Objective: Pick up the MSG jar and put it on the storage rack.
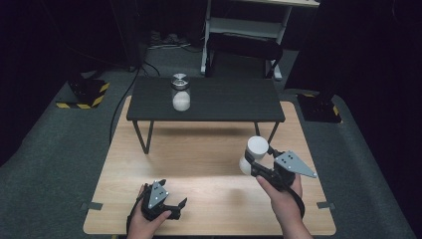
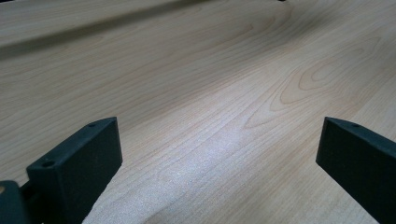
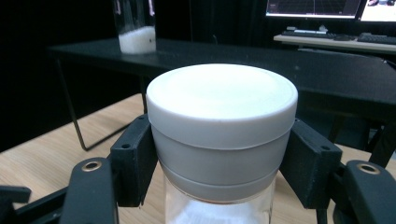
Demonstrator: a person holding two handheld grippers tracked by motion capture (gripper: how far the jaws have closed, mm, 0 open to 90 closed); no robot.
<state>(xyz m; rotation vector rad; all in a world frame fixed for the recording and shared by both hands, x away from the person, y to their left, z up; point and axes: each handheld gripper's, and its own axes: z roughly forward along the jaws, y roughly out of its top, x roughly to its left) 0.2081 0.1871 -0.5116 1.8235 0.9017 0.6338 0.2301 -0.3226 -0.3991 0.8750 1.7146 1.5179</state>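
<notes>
On the pale wooden table (image 1: 199, 164), at five o'clock, the right gripper (image 1: 259, 162) pinches a white-capped jar (image 3: 222, 135). At seven o'clock the left gripper (image 1: 171, 206) rests, jaws spread. Grey carpet (image 1: 45, 164) surrounds; a glass jar (image 1: 180, 92) stands on the black bench (image 1: 224, 99) at twelve.

Bare wooden table (image 1: 199, 169) between the hands, low black bench (image 1: 224, 102) blocking the far side

Count: two jars, one white-capped jar (image 1: 254, 154) and one silver-lidded jar (image 1: 180, 92) (both hold something white). Two tables: one wooden table (image 1: 199, 164), one black side table (image 1: 224, 102) standing on it. Two grippers: left gripper (image 1: 175, 206), right gripper (image 1: 259, 159).
</notes>
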